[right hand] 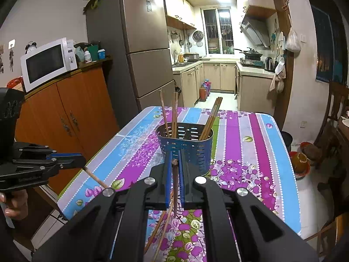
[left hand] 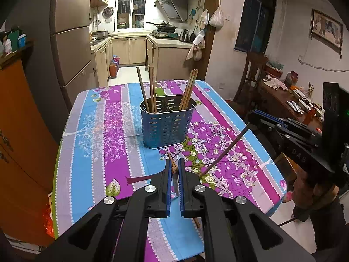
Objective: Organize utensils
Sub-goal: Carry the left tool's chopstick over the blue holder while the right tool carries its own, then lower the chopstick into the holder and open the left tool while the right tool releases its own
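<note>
Up above the floral tabletop [left hand: 104,131], the left claw [left hand: 174,170] was clamped shut on a light chopstick [left hand: 172,163], the right claw [right hand: 175,161] likewise on a dark chopstick [right hand: 175,187]. At twelve o'clock stood the blue holder [left hand: 166,126], with chopsticks upright in both compartments.

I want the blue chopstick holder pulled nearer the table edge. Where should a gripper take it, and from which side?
Pinch the blue holder by the middle of its thin near rim, from above, one finger inside and one outside. The body looks too wide to span, and the chopsticks lean at either end, leaving the middle clear.
</note>
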Available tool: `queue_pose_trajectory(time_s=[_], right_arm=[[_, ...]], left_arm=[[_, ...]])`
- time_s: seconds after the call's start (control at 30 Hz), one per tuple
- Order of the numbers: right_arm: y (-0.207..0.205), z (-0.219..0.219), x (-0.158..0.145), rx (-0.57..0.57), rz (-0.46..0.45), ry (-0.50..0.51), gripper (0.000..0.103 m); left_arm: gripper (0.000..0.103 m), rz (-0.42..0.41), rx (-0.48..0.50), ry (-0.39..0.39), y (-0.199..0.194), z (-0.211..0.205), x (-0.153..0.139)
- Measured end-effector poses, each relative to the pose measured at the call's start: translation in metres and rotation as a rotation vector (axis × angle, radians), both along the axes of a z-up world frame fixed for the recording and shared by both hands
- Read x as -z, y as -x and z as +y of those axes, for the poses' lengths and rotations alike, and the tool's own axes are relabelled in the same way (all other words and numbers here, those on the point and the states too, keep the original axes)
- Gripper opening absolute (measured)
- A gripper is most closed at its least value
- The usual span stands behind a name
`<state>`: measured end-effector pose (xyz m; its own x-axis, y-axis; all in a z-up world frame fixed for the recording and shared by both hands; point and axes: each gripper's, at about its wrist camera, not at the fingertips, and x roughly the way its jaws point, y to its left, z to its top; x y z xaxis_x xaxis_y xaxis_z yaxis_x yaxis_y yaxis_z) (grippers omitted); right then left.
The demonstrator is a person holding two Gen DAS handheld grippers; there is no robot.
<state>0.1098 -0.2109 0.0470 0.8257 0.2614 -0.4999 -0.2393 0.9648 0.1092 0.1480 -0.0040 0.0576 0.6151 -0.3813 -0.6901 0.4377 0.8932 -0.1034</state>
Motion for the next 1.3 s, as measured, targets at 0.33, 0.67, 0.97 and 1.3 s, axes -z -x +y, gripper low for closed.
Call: queue_pose_trajectory(time_s=[0.33, 0.67, 0.97, 1.3], right_arm=[[-0.011, 0.0, -0.014, -0.016, 0.028, -0.013, 0.005], [-0.028, -0.007, -0.063, -0.019, -0.015, -0.035, 0.005], [-0.053, -0.014, -0.124, 0.017, -0.115, -0.028, 0.005], [-0.122, -0.016, -0.139, 0.078, -0.093, 0.007, 0.005]], left_arm=[[0.007, -0.006, 0.021, -0.01, -0.007, -0.01, -0.013], [0.007, -0.069, 0.005, 0.024, -0.037, -0.009, -0.069], [0.007, -0.168, -0.04, 0.021, -0.086, -0.016, -0.138], [0.007, -0.106, -0.075, -0.041, -0.161, -0.028, -0.14]])
